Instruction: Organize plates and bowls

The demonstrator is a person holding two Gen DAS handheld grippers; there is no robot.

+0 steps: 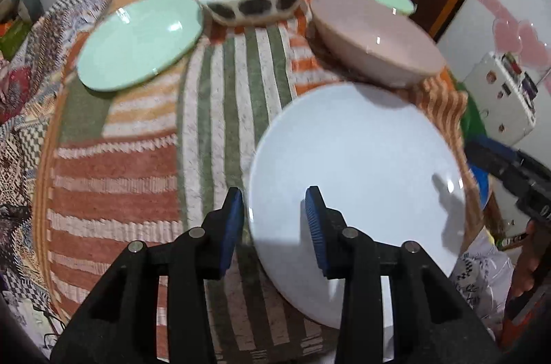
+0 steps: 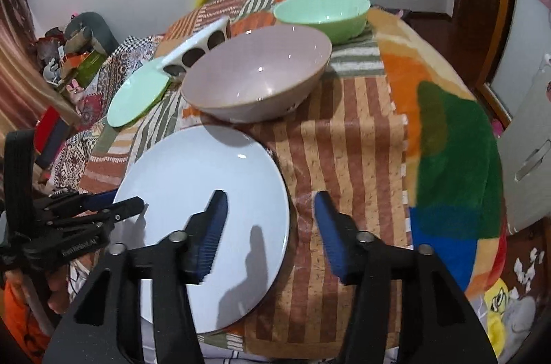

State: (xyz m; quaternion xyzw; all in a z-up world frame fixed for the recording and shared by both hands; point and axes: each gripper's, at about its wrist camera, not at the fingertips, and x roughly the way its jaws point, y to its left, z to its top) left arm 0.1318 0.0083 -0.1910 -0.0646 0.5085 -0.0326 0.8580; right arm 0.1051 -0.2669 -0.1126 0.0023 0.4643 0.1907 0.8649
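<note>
White plate (image 1: 358,171) sits flat on the striped cloth (image 1: 220,109), nearest of the dishes, pink bowl (image 2: 261,78) just behind. Left gripper (image 1: 274,216) and right gripper (image 2: 272,226) both straddle its rim, jaws spread.

We see both views evenly lit by indoor light from above, bright enough for clear colours, with small white glints on the white plate (image 1: 358,164) and on the pink bowl (image 2: 261,78) just beyond it. Dark finger-shaped shadows fall on the white plate's near side in both views, and the pink bowl throws a soft shadow onto the plate's far rim. The left wrist view is smeared with motion blur, worst on the dishes beyond the white plate, and both fisheye views bend and darken toward black corners.
</note>
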